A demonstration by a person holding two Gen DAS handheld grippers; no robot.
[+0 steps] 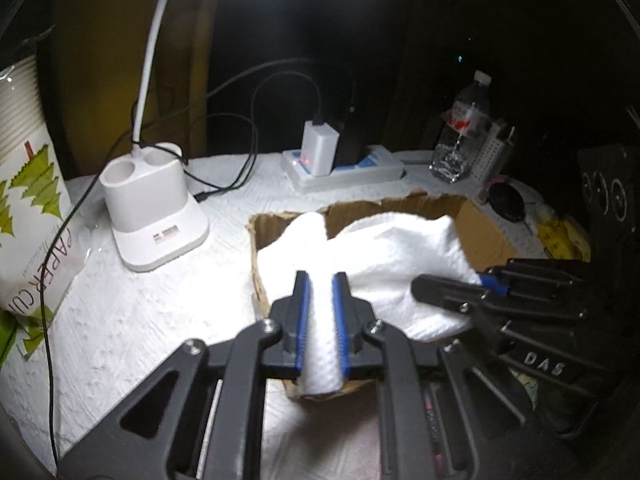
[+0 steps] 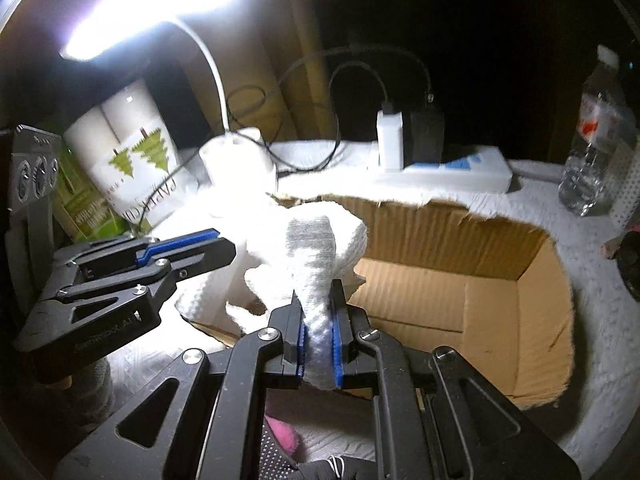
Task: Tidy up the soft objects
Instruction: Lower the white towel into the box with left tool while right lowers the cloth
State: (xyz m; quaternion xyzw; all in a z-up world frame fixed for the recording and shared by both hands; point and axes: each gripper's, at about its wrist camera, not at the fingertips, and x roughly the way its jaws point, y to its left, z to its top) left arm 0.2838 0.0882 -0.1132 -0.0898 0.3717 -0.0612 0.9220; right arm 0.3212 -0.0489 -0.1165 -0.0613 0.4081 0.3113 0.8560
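Holding the white cloth over the cardboard box, I have both sets of jaws pinching it: left gripper low centre, right gripper alongside. Its long axis runs between them, draping boxward. Only the right wrist view shows the box's empty floor, at right.
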